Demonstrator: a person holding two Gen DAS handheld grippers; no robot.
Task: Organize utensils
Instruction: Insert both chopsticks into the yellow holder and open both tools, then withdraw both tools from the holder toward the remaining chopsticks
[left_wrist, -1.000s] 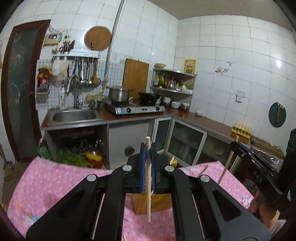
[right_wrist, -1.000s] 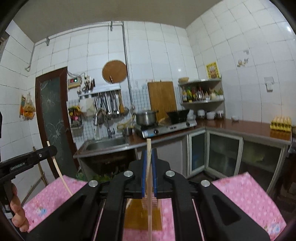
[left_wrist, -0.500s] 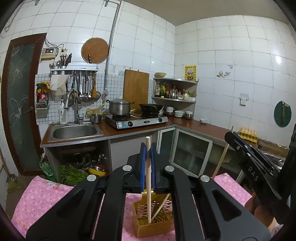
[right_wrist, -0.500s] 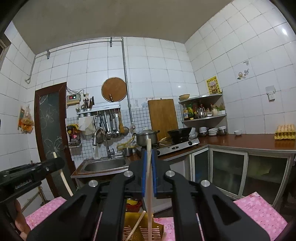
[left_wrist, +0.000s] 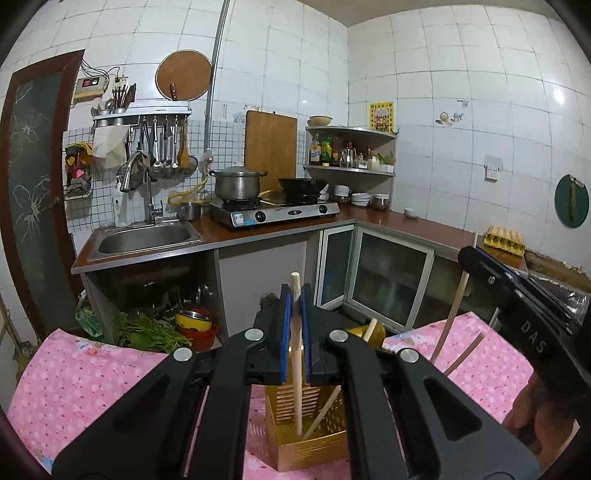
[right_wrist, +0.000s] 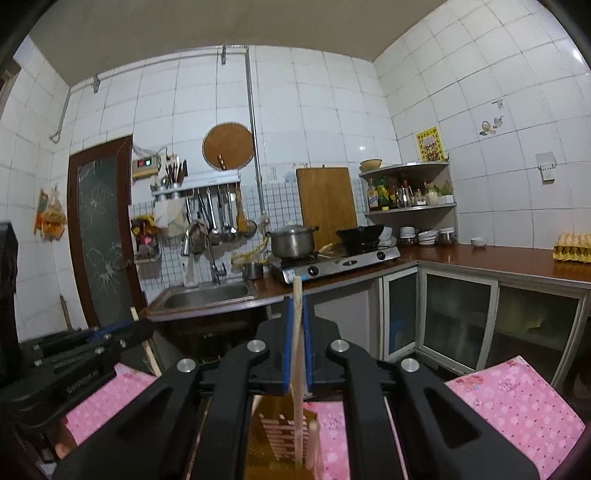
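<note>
Pale wooden chopstick (left_wrist: 296, 354) is upright, clamped between my left gripper (left_wrist: 295, 332) pads, tip down inside the yellow slotted holder (left_wrist: 314, 446) on the pink cloth (left_wrist: 74, 373). My right gripper (right_wrist: 297, 343) clamps a second chopstick (right_wrist: 297, 369) above the same holder.

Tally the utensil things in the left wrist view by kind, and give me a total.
Gold holder: 1
Chopsticks: 4 (left-held chopstick, right-held chopstick, leaning chopstick in the holder, loose chopstick further right)
Total: 5
</note>
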